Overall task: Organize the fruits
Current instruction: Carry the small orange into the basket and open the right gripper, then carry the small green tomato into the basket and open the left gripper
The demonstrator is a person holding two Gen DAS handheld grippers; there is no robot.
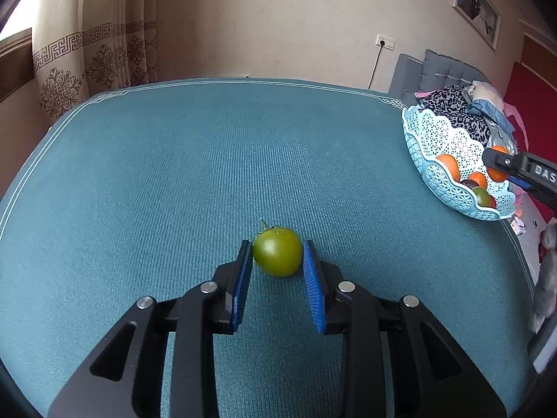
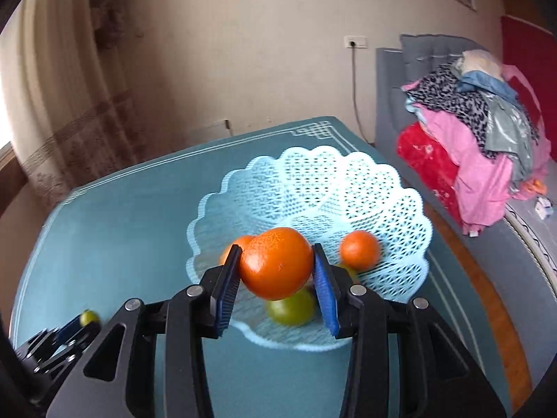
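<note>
On the teal surface [image 1: 174, 174], the left tongs [image 1: 277, 254] straddle a green tomato [image 1: 277, 251] lying dead ahead at twelve o'clock; the pads look to be touching or nearly touching its sides, but I cannot tell if they grip yet. The basket [image 1: 435, 174] sits far off at two o'clock. The right tongs [image 2: 276, 264] are clenched on an orange [image 2: 276, 263], held above the basket's near rim [image 2: 313, 181]; the bowl lies at twelve, so release is likely next.
</note>
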